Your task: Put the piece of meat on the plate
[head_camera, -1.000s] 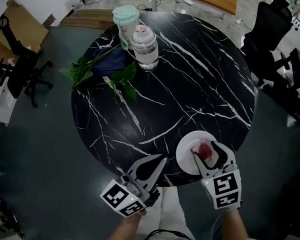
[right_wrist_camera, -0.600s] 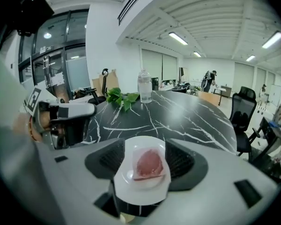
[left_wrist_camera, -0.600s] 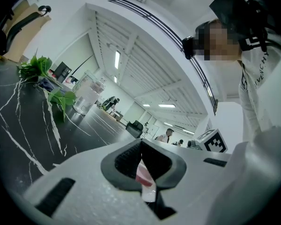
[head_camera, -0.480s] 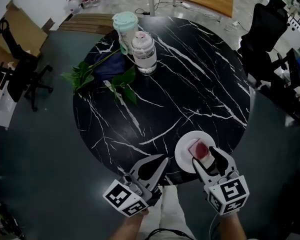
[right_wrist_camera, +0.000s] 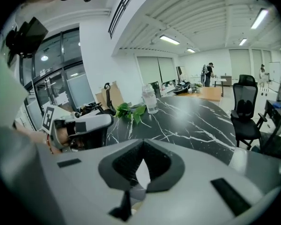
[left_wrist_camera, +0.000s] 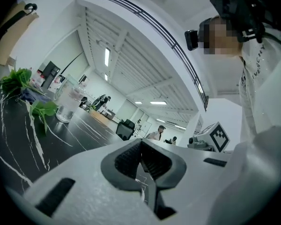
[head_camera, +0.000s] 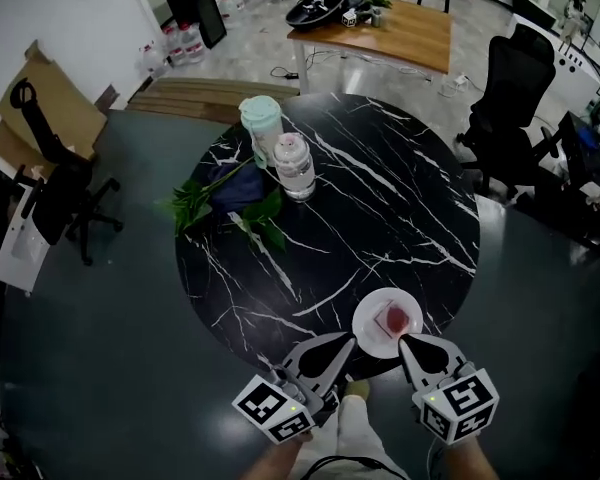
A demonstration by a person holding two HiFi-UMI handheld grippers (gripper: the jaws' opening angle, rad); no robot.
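1. R gripper (right_wrist_camera: 141, 145): pads meet at the tips, nothing betw. them. The jaws have just been closing on air. A sec ago they stood wide, one either side of the meat.
2. L gripper (left_wrist_camera: 140, 145): pads together too, empty. No part in the placing, as far as the views show.
3. Meat (head_camera: 393, 318): a red piece lying about mid-plate, with no jaw touching it.
4. Plate (head_camera: 366, 332): white, at the near edge of the black marble table (head_camera: 380, 208), just ahead of the R gripper's tip. It sits where it sat a sec ago.
5. Change in place: a sec ago the R gripper reached over the plate. Now it's drawn back off it and hangs over the table edge, apart from the plate. The L gripper sits beside it, tips toward the table.
6. Head view takes in more of the room now and the table looks smaller, so prob. the person has straightened up and backed off.
7. Far side: clear bottle (head_camera: 295, 166), mint cup (head_camera: 261, 118) and leafy stems (head_camera: 215, 203), all well apart from the plate and not disturbed.
8. Meaning: the meat is released and resting on the plate, so the task looks done. Only caveat is that the plate sits close to the table edge.
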